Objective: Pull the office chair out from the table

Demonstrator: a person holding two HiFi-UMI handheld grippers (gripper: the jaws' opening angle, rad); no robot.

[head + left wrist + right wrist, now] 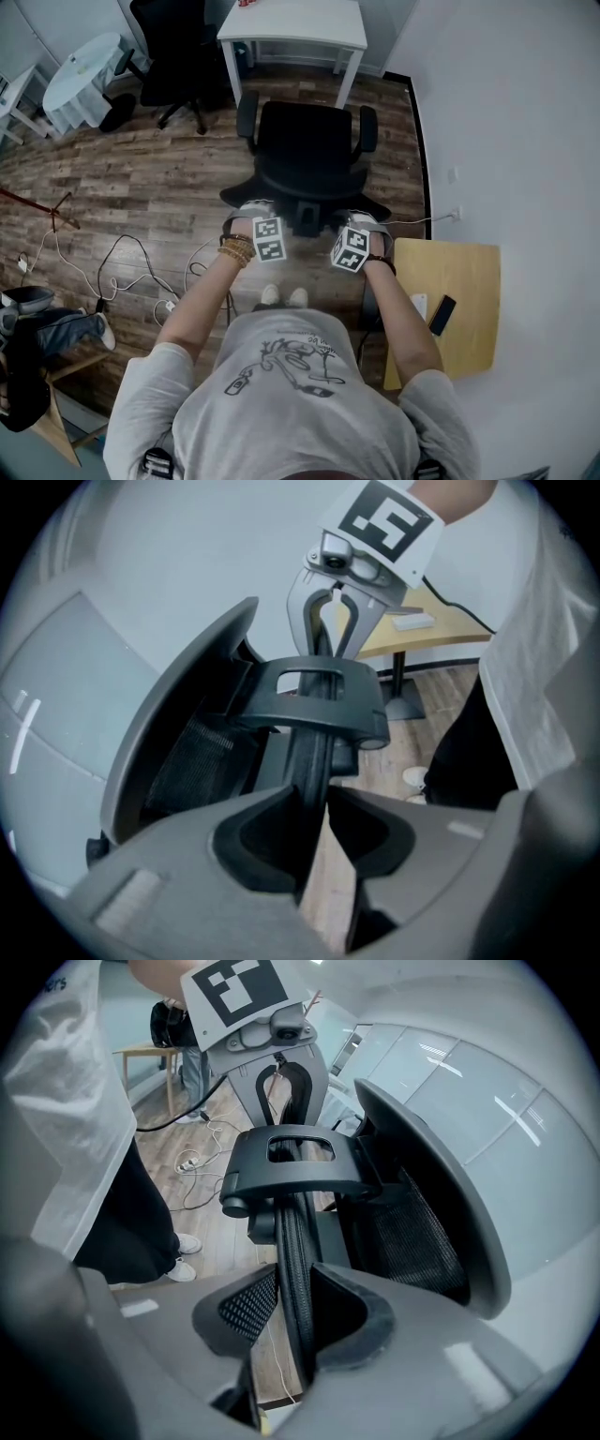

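Both the left gripper [251, 208] and the right gripper [364, 217] sit at the top of the chair [305, 155] back, one on each side of its black centre bracket [319, 691].

I see the chair standing on the wood floor [141, 178], toward the floor's right edge by the white wall. Its backrest is toward me and its seat points at the white table [291, 28]. The seat is clear of the tabletop. The chair is near the table's front legs, and I can't tell if it touches them.

On the left gripper the jaws are partly apart and straddle the thin black rim [314, 752] of the backrest. The rim lies against the pad at the view's left, and floor shows through the gap on the other side, so there's no squeeze.

The right gripper is the same: jaws apart around the rim, rim against the pad at the view's right, floor visible in the gap to its left. Neither one clamps. Each gripper view shows the other gripper beyond the bracket.

Cables [131, 262] trail over the floor's left part. A wooden side table [464, 272] stands against the right wall, with a phone [442, 314] near the middle of its top. A second black chair [173, 56] stands left of the white table.
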